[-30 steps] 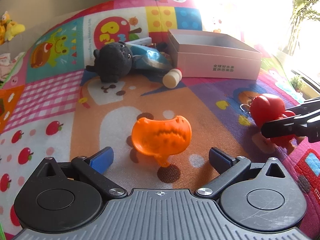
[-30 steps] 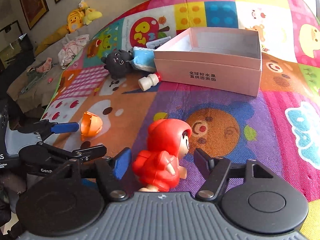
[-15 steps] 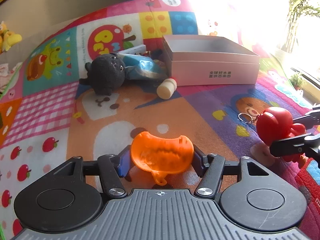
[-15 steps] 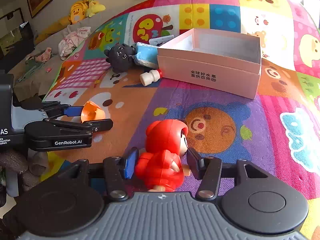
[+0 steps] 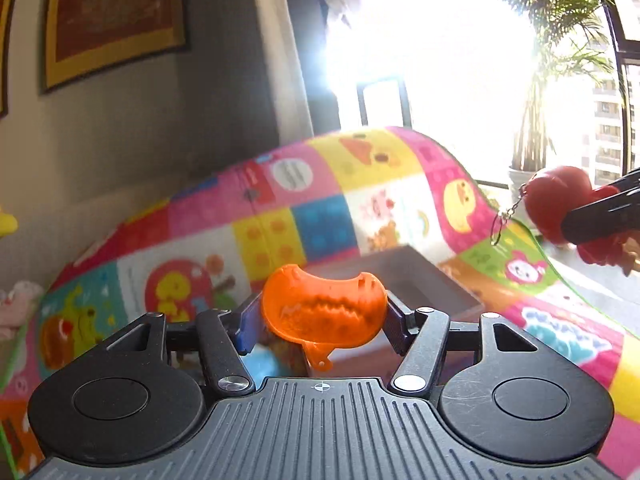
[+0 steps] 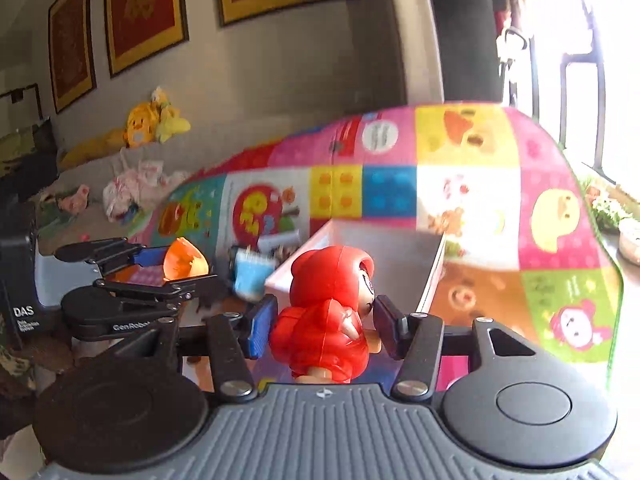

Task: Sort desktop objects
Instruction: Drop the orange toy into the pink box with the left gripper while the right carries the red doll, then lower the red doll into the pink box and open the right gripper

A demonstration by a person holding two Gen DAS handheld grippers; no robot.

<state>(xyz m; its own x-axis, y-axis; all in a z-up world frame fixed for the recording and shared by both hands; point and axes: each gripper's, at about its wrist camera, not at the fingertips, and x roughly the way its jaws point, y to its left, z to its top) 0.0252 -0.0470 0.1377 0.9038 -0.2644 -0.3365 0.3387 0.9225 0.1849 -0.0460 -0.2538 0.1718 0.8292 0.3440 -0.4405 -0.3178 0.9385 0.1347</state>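
Observation:
My left gripper (image 5: 320,322) is shut on an orange pumpkin-shaped shell (image 5: 324,308) and holds it in the air in front of the pink box (image 5: 424,276). My right gripper (image 6: 324,320) is shut on a red hooded toy figure (image 6: 328,312) with a keyring chain (image 5: 506,216), also lifted, near the box's front corner (image 6: 384,248). In the right wrist view the left gripper (image 6: 172,264) with the orange shell (image 6: 184,260) is to the left. In the left wrist view the red figure (image 5: 560,204) is at the right.
A colourful play mat (image 6: 460,184) covers the surface. A blue packet (image 6: 252,272) lies left of the box. Yellow plush toys (image 6: 152,124) and clothes sit on a couch at the far left. A bright window and a potted palm (image 5: 536,80) are to the right.
Both grippers have lifted their toys off the mat and tilted upward, moving closer to the pink box. The wall and window now fill the upper views.

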